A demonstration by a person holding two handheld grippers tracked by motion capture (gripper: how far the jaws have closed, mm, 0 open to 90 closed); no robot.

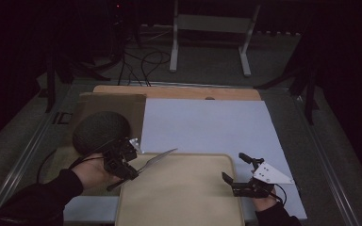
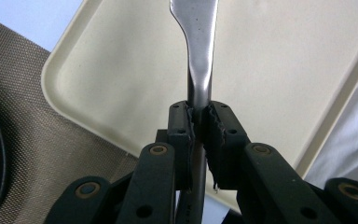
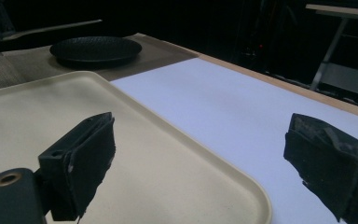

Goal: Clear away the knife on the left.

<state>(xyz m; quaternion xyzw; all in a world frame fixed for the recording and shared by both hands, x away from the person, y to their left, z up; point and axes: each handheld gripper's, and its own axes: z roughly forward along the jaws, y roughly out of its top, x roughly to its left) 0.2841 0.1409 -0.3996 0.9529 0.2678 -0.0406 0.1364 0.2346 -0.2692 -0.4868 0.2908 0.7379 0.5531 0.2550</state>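
My left gripper [image 1: 122, 165] clamps a metal utensil [image 1: 156, 160] by its handle, blade toward two o'clock over the tray [image 1: 184, 197]. My right gripper [image 1: 238, 170] stands wide apart, empty. Advise lowering it level.

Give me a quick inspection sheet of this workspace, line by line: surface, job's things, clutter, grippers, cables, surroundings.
Surface: white sheet on a wooden table edge; brown mat at left.
Job's things: beige tray, bare; black plate on the mat; metal utensil, its blade over the tray's corner.
Clutter: nothing seen.
Grippers: left gripper clamped on the utensil's handle; right gripper open, empty, at the tray's right edge.
Cables: black cables on the floor beyond the table.
Surroundings: dark room; white stand behind.
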